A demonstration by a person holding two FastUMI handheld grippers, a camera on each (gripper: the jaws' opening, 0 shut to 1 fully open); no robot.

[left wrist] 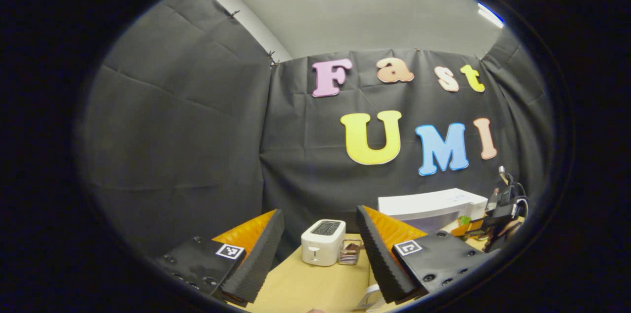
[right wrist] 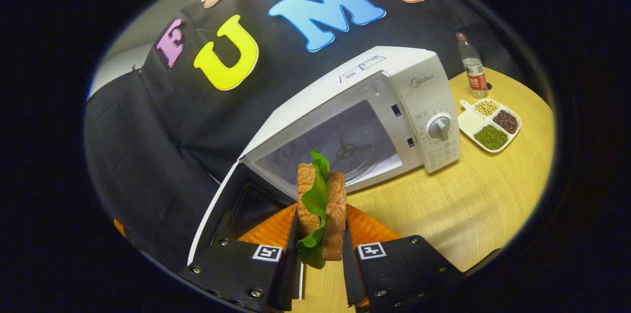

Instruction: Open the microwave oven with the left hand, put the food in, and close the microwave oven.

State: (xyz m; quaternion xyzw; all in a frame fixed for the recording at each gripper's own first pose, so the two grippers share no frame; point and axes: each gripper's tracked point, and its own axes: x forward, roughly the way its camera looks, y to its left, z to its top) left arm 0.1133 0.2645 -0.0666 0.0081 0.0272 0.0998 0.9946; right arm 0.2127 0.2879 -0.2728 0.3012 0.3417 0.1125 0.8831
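The white microwave (right wrist: 419, 91) stands on the wooden table with its door (right wrist: 217, 214) swung wide to the left, and the cavity (right wrist: 345, 148) holds a bare turntable hub. My right gripper (right wrist: 321, 214) is shut on a sandwich (right wrist: 320, 194) of two bread slices and green lettuce, held upright just in front of the opening. My left gripper (left wrist: 319, 212) is open with nothing between its fingers, raised over the table's left part. Far to its right I see the microwave (left wrist: 429, 204) and the right gripper (left wrist: 498, 224).
A white toaster (left wrist: 323, 241) and a small glass holder (left wrist: 350, 252) stand ahead of the left gripper. Right of the microwave are a plastic bottle (right wrist: 472, 66) and a divided white dish of beans (right wrist: 490, 123). Bare tabletop (right wrist: 468, 190) lies in front of the microwave.
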